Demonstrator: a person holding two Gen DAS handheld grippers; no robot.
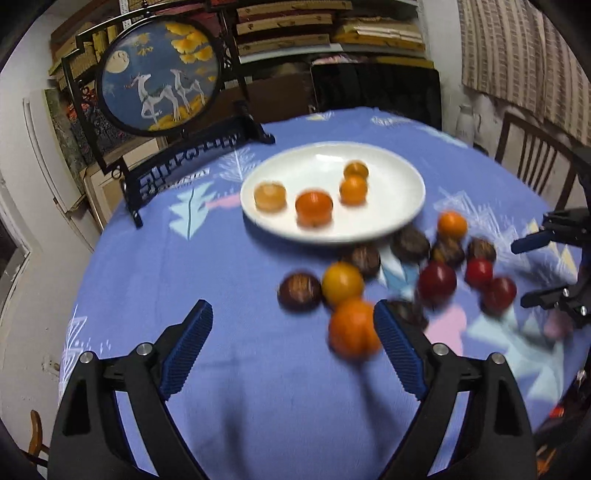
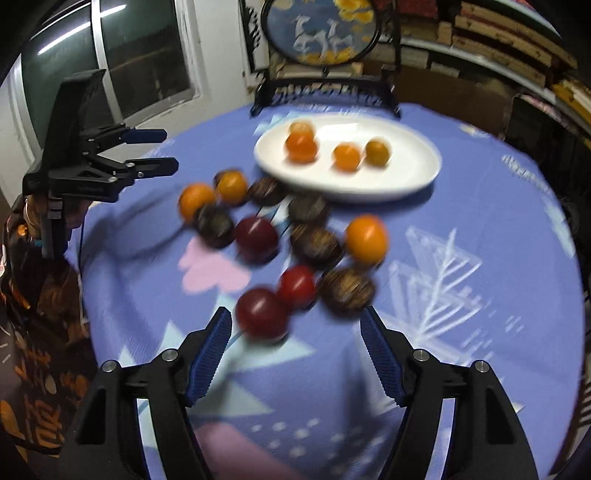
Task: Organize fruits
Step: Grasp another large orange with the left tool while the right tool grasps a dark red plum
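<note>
A white plate holds several orange fruits. In front of it on the blue tablecloth, orange, dark red and brown fruits lie in a loose cluster. My left gripper is open above the cloth, and an orange lies just inside its right finger. The right gripper is open too, with a dark red fruit near its left finger and a brown fruit ahead. Each gripper shows in the other's view, the right gripper and the left gripper, both with jaws apart.
A round embroidered deer screen on a black stand sits at the table's far edge behind the plate. A wooden chair stands beyond the table on the right. A person's patterned sleeve is at the left.
</note>
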